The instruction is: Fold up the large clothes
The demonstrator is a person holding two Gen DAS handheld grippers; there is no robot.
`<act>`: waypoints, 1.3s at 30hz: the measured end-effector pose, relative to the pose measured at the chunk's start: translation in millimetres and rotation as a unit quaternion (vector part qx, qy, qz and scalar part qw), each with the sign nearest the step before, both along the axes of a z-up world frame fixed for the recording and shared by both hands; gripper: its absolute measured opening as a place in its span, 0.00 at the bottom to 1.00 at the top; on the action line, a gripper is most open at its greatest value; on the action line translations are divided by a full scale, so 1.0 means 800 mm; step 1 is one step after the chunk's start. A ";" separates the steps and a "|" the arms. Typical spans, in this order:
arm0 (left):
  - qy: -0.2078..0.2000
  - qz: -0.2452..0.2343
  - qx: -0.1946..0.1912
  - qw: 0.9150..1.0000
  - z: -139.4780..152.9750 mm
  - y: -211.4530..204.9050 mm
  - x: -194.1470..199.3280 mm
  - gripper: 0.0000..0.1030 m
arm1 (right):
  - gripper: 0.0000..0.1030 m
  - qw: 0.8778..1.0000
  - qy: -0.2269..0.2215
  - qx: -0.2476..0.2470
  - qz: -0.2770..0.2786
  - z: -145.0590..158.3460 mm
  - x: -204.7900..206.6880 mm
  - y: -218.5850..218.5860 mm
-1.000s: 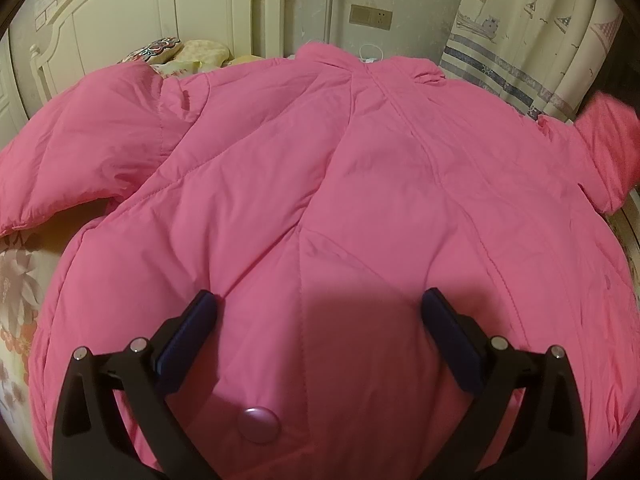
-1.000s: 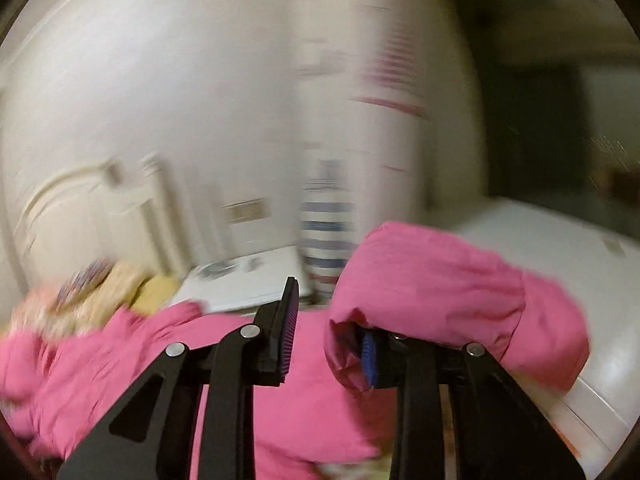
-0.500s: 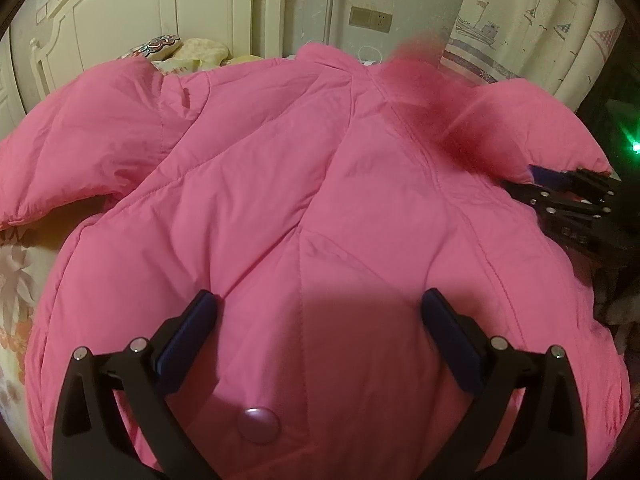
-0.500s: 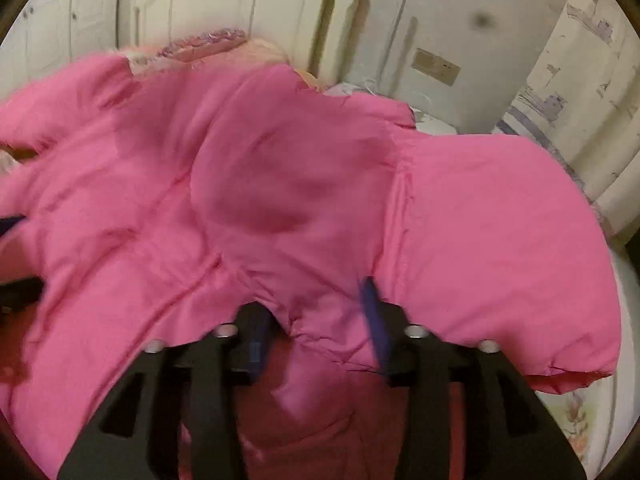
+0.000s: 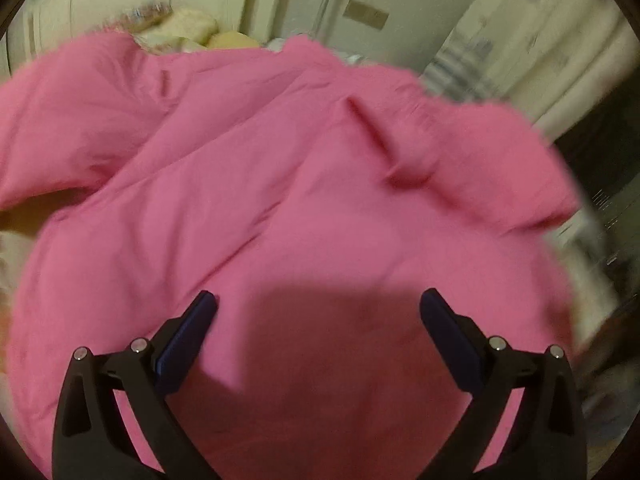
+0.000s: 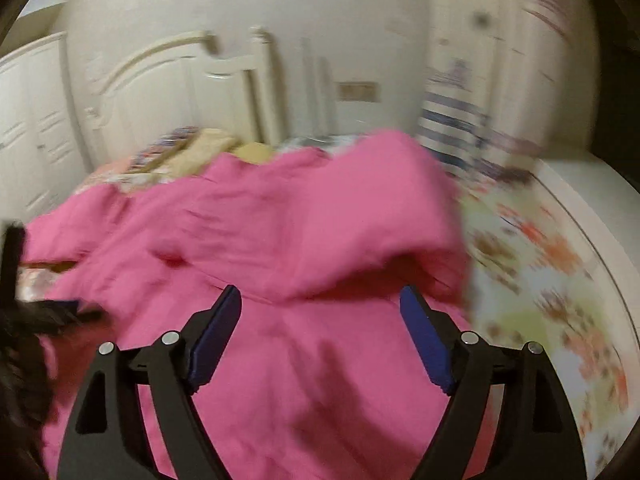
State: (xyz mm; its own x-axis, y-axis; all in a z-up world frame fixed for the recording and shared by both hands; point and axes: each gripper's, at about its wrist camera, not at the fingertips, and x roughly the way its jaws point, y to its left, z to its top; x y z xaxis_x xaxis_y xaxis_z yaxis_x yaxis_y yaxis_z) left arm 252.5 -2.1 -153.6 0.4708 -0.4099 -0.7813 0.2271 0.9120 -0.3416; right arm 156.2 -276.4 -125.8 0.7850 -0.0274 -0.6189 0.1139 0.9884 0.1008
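One pink coat, one sleeve folded in

Spread wide across the floral bed [image 6: 560, 280]: puffy pink coat [image 5: 280, 200], right sleeve [image 6: 360, 240] lying over the body. Right tongs [image 6: 320, 312] just opened, apart, nothing between. Left tongs [image 5: 318, 316] apart above the hem, empty.

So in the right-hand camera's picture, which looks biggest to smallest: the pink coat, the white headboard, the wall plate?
1. Pink coat, which fills most of the view, though it also lies nearest the camera.
2. White headboard, clearly smaller in the picture but farther off.
3. Wall plate, a small blurred rectangle on the wall.
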 end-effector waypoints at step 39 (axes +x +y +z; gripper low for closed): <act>-0.105 0.203 0.065 0.971 0.044 0.057 0.067 0.65 | 0.76 0.995 0.017 0.096 -0.038 -0.053 0.010 -0.048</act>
State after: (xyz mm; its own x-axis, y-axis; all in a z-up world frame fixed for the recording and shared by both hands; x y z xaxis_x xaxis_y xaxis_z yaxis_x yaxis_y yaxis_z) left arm 305.7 43.6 -118.7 0.7280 -0.0614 -0.6828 -0.1072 0.9735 -0.2018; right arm 163.9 -314.8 -167.9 0.7631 0.0346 -0.6454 0.1951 0.9397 0.2811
